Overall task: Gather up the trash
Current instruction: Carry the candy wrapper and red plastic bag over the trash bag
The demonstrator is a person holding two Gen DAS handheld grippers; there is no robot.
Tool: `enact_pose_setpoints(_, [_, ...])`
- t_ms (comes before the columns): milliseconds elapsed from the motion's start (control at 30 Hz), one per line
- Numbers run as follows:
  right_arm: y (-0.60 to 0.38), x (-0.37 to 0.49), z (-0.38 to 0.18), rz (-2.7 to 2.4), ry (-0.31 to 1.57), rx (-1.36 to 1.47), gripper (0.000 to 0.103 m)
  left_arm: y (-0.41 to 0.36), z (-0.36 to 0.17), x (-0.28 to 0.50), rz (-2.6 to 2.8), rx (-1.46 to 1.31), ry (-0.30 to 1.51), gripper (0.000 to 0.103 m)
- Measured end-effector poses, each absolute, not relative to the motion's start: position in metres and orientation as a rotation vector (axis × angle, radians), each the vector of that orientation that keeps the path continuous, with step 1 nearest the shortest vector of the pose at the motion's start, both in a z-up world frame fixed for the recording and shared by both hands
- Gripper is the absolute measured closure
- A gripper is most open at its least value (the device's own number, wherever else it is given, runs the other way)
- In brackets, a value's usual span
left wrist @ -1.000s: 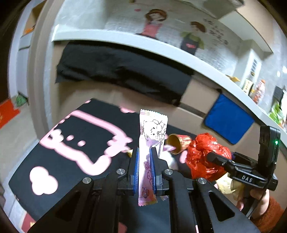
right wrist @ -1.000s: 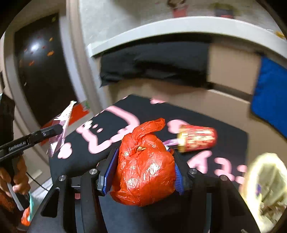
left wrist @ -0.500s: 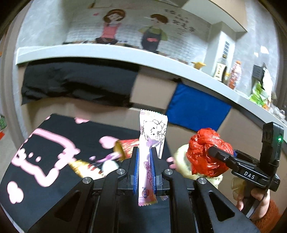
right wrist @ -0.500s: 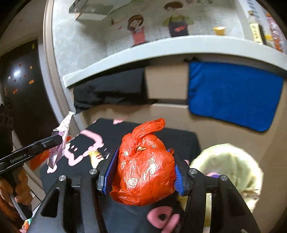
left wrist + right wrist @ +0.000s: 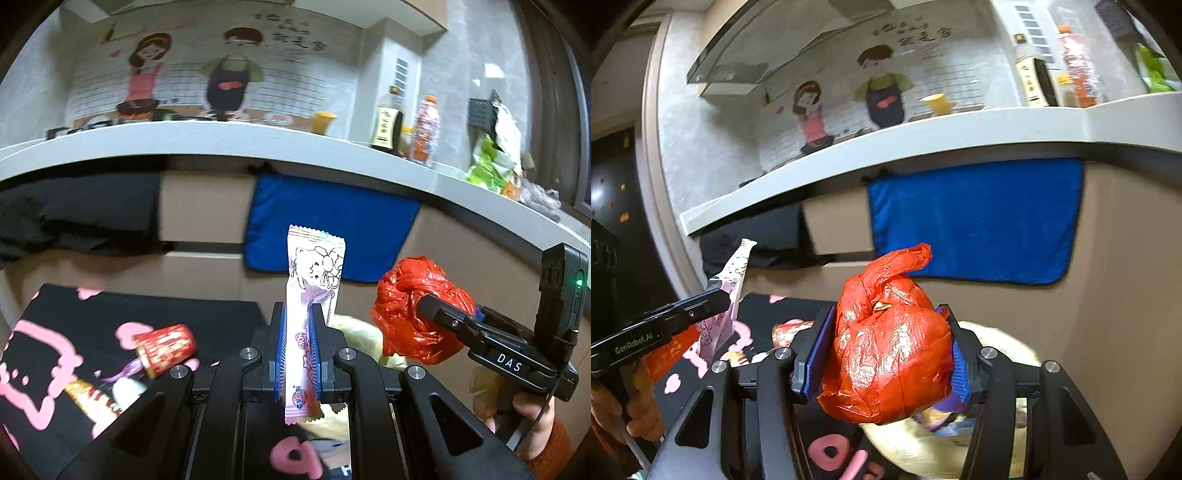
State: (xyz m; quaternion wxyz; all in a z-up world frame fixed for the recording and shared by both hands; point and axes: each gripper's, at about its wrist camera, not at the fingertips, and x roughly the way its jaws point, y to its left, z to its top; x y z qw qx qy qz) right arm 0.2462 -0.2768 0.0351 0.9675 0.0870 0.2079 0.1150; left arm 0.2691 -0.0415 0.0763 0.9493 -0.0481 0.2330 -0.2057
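Left of the left gripper's (image 5: 298,354) fingers, a red paper cup (image 5: 165,347) and other scraps lie on the black surface (image 5: 66,314), which has slid leftward since a moment ago. Those fingers stay clenched on the upright pink wrapper (image 5: 314,280). Right of them, the right gripper (image 5: 886,354) still grasps the red plastic bag (image 5: 890,354). The pale-lined bin (image 5: 997,339) now sits just below and beyond both sets of fingers, so dropping both pieces looks imminent
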Motion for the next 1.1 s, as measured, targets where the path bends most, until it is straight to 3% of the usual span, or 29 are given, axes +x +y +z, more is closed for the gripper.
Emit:
enact_pose_setpoints(367, [-0.321, 0.250, 0.024, 0.171, 0.426, 0.215, 0.052, -0.086, 0.052, 0.288, -0.430, -0.095, 0.527, 0.091])
enact_pose_setpoints(1100, [-0.329, 0.263, 0.002, 0.138, 0.479, 0.188, 0.051, -0.096, 0.015, 0.306, -0.381, -0.120, 0.593, 0.091])
